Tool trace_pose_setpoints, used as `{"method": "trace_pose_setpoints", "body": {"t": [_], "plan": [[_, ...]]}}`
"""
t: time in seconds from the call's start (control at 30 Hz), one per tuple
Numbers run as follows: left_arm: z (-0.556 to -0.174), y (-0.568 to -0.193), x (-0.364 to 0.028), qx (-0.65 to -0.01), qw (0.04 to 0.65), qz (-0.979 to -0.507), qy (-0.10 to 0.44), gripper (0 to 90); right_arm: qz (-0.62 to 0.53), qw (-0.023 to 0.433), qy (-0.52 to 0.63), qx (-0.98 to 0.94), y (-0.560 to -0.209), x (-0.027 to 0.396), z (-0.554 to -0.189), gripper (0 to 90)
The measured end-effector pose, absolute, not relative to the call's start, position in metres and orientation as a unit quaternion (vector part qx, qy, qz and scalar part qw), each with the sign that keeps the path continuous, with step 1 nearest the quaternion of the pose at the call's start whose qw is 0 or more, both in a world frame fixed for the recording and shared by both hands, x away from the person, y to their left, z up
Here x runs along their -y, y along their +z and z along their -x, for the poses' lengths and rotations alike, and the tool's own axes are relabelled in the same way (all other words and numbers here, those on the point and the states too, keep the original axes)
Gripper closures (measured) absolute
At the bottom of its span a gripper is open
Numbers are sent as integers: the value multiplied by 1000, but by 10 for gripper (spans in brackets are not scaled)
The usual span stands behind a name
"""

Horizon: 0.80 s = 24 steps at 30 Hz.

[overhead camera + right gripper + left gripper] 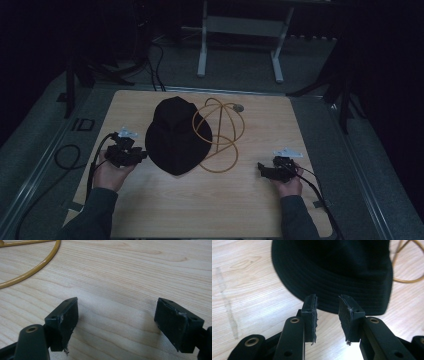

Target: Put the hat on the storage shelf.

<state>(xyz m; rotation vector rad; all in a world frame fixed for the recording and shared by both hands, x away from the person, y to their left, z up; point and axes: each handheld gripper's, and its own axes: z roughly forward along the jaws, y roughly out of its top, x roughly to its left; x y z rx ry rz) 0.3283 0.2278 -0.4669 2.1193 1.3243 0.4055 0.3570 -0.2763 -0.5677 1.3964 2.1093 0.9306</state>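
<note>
Dim room, wood table (200, 210). Black hat (176, 135) at centre, brim down, overlapping yellow cable loops (220, 131) behind-right. Left gripper (131, 152) just beside brim, jaws part-spread and empty, aimed at edge; likely lining up brim pinch. Right gripper (265, 169) well apart, jaws wide, empty, over bare wood, probably waiting.
</note>
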Motion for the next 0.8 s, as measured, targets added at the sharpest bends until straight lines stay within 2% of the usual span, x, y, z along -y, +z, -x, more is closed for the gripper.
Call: {"method": "trace_pose_setpoints", "body": {"t": [0.8], "plan": [[-356, -438, -187, -478, 275, -828, 105, 657, -503, 220, 339, -764, -568, 276, -359, 191]]}}
